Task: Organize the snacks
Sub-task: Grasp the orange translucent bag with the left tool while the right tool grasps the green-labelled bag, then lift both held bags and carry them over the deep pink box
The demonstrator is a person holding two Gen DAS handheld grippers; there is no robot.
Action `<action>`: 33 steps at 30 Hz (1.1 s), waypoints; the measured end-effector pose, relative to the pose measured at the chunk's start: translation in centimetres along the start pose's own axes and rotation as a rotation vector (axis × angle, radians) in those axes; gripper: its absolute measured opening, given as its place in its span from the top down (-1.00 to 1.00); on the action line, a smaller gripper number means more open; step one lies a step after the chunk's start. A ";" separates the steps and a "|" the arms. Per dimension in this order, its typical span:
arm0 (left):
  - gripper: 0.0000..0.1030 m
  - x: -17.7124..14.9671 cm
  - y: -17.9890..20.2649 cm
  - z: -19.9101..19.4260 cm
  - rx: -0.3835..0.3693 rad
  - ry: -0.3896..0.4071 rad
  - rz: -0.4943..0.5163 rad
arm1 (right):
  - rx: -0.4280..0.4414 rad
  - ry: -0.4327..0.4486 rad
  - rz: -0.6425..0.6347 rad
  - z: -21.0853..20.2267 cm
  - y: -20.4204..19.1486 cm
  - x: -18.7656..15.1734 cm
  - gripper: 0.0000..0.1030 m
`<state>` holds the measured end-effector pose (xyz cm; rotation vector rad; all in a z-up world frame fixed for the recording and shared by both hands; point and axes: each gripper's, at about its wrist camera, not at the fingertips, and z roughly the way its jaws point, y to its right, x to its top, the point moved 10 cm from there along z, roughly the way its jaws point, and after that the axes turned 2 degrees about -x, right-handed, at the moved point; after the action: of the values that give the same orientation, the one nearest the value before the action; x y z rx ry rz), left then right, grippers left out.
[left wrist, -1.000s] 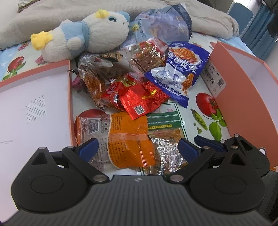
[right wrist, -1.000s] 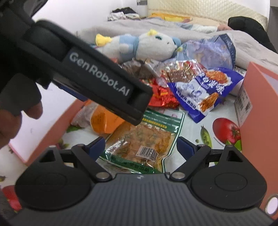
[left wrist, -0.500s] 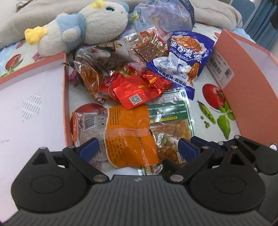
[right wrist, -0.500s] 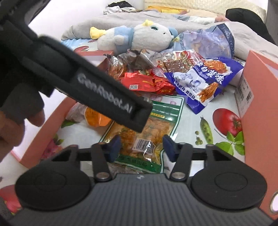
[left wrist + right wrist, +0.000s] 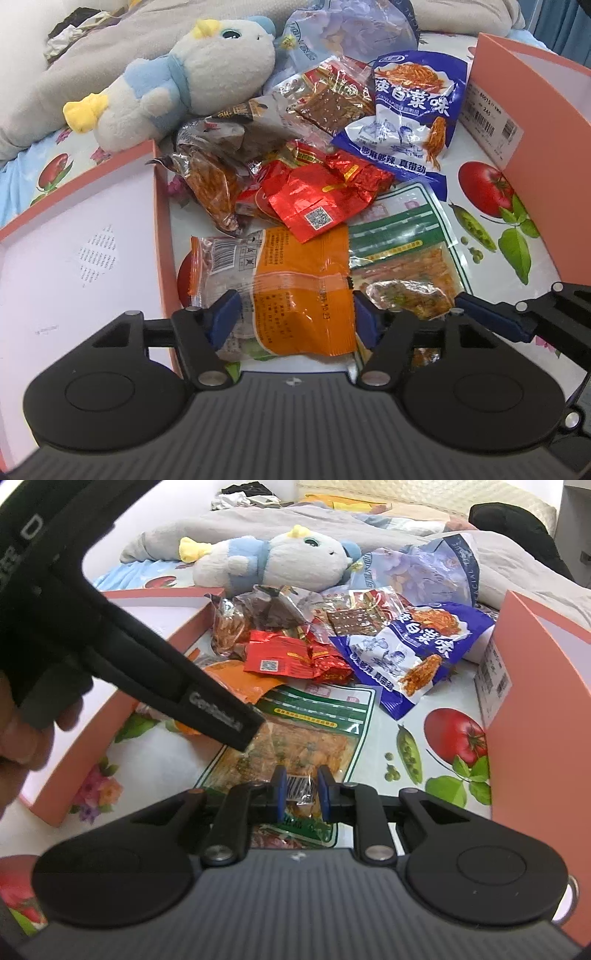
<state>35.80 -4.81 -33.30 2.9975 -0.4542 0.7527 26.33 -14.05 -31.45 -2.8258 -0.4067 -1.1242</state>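
Observation:
An orange snack packet [image 5: 303, 295] lies flat on the fruit-print cloth beside the left pink box. My left gripper [image 5: 294, 319] straddles it. Its jaws are closing, the packet lies between them, and the pads do not visibly press it. A green-bordered packet [image 5: 321, 709] of yellow snacks lies to its right. My right gripper [image 5: 301, 794] is closing on this packet's near end and pinches a crumpled fold by the barcode. The left gripper's black finger [image 5: 221, 720] crosses the right wrist view, held by a hand [image 5: 22, 738].
Red foil packets [image 5: 317, 195], a blue packet [image 5: 410, 110] and clear bags of brown snacks are piled behind. A plush toy [image 5: 207, 74] and a grey blanket lie at the back. Pink boxes stand at the left [image 5: 162, 229] and right [image 5: 535, 129].
Both pairs of jaws have narrowed. The right went from wide to a pinch on the green packet. The left closed partway around the orange packet and tilted down.

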 end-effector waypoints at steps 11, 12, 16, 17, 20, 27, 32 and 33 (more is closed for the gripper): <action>0.51 -0.1 -0.5 -1.2 -0.039 0.039 -0.056 | -0.037 -0.026 0.043 -1.3 2.3 -1.4 0.61; 0.52 -0.2 -0.5 -1.4 -0.045 0.042 -0.060 | -0.039 -0.030 0.050 -1.4 2.6 -1.6 0.61; 0.56 -0.8 -0.4 -2.1 -0.071 0.051 -0.077 | -0.038 -0.042 0.074 -2.3 3.2 -2.0 0.59; 0.56 -0.9 -0.3 -2.3 -0.078 0.055 -0.082 | -0.028 -0.032 0.082 -2.7 3.2 -1.9 0.58; 0.57 -1.6 -0.2 -3.0 -0.095 0.063 -0.105 | -0.004 -0.012 0.104 -3.7 3.1 -1.9 0.57; 0.57 -3.0 -0.3 -4.5 -0.127 0.087 -0.178 | 0.017 0.018 0.124 -4.0 2.5 -0.8 -0.44; 0.57 -4.0 -0.9 -5.6 -0.146 0.101 -0.240 | 0.000 -0.032 0.110 -2.1 2.3 -0.9 -0.71; 0.57 -4.2 -1.1 -5.8 -0.151 0.104 -0.255 | -0.002 -0.032 0.095 -1.8 2.1 -0.9 -0.71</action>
<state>29.92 -2.12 -30.10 2.7867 -0.1148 0.8058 25.09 -16.53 -30.67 -2.8345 -0.2701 -1.0633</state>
